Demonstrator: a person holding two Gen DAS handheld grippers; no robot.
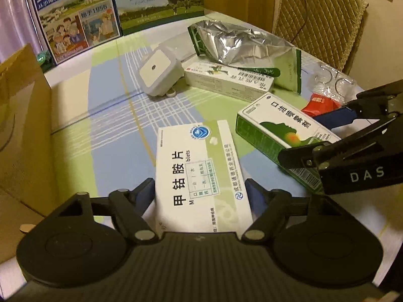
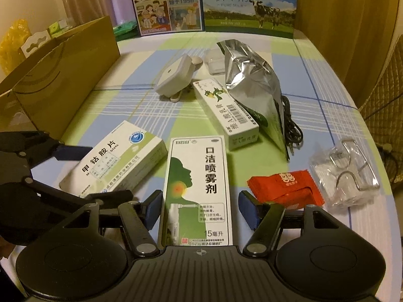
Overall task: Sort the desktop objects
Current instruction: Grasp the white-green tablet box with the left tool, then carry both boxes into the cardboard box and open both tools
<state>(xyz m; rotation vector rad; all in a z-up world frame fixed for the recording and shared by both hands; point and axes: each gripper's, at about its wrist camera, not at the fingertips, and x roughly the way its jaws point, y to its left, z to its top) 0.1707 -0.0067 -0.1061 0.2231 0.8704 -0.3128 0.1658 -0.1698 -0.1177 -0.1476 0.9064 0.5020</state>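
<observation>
Left wrist view: the left hand-held gripper has its fingers spread wide on either side of a white tablet box, not yet pressing it. The box lies flat on the surface, its long axis running straight away from the gripper, so closing would catch its two long sides.

In the right wrist view, the right hand-held gripper is likewise wide open around a green-and-white spray box, also lengthwise between the fingers, with a gap on the right side. A red packet lies just beside its right finger.

Each gripper is nearest its own box; the two boxes lie close side by side.

The surface wears a green, blue and white checked cloth. An open cardboard box stands at the left, likely the sorting target. Milk cartons stand at the back, with a padded chair beyond.
</observation>
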